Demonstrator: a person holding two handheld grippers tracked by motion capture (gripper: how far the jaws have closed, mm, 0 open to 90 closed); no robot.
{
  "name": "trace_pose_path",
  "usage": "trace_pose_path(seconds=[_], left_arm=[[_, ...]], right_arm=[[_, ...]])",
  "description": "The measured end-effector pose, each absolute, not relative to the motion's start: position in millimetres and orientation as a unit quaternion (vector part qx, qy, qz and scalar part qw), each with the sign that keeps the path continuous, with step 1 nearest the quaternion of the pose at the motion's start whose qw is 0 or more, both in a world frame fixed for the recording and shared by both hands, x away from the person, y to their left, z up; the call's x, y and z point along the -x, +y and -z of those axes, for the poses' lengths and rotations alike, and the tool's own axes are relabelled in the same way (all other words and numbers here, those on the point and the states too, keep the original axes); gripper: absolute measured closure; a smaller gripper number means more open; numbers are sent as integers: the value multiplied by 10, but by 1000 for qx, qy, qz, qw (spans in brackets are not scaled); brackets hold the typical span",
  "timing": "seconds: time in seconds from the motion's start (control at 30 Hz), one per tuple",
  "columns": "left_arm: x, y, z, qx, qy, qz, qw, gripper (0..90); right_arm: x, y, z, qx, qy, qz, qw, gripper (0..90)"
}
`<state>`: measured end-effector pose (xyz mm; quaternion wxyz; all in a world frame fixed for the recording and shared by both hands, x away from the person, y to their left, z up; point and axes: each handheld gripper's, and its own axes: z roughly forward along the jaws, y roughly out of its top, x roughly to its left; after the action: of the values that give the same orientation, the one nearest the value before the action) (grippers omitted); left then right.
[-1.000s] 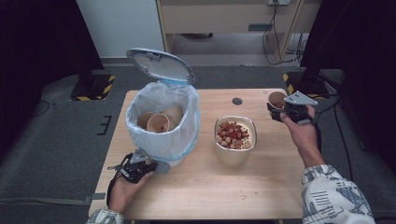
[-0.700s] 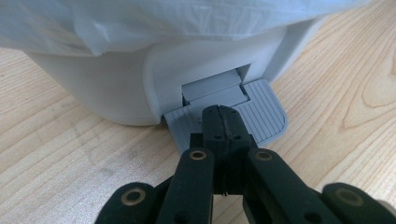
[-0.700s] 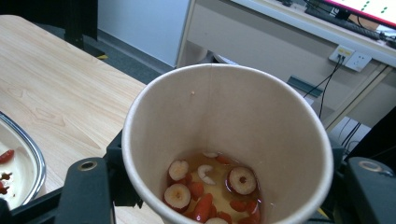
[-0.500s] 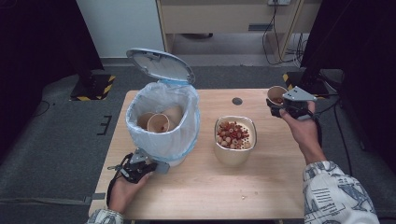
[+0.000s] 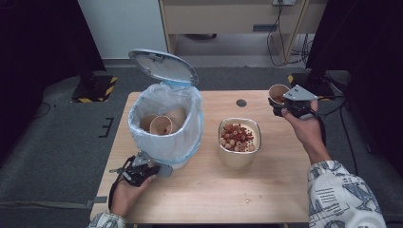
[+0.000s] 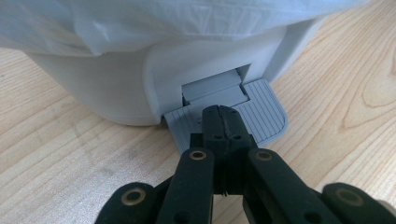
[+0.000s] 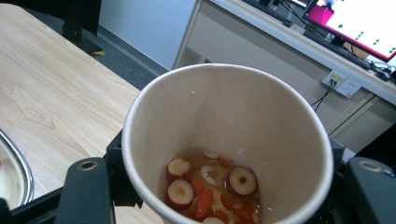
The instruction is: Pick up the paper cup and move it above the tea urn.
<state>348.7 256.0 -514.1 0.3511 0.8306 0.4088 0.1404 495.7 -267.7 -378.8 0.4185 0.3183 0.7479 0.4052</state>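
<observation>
A white pedal bin [image 5: 166, 137] with a pale blue liner stands on the left of the wooden table [image 5: 285, 190], its lid [image 5: 164, 66] tipped up. Paper cups [image 5: 161, 124] lie inside it. My left gripper [image 5: 160, 170] is shut with nothing between its jaws. Its tips [image 6: 222, 112] rest on the bin's grey pedal [image 6: 264, 116]. At the far right, my right gripper [image 5: 281, 105] is shut on a paper cup [image 5: 278, 92], held upright above the table. In the right gripper view the cup [image 7: 224, 107] holds some liquid, red date slices and berries, and the gripper [image 7: 219, 182] clasps its sides.
A metal bowl [image 5: 239, 154] full of red and beige food bits stands at the table's middle, between bin and cup. A small dark round spot [image 5: 241, 102] marks the table behind it. A crumb [image 5: 247, 201] lies near the front edge. Cabinets and cables are beyond the table.
The right gripper with the cup has shifted slightly away from the person and a little left. The left gripper, bin and lid are as before.
</observation>
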Motion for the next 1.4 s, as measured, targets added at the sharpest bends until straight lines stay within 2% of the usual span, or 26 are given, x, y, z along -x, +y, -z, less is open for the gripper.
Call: trace_pose_path(seconds=[0.93, 1.4], left_arm=[[-3487, 2560, 5142, -831, 408, -141, 351, 900], [-3488, 2560, 5142, -831, 408, -141, 351, 900]], right_arm=[[-5004, -2468, 3747, -241, 758, -407, 449, 320], [-5024, -2284, 3772, -217, 772, -407, 437, 314]])
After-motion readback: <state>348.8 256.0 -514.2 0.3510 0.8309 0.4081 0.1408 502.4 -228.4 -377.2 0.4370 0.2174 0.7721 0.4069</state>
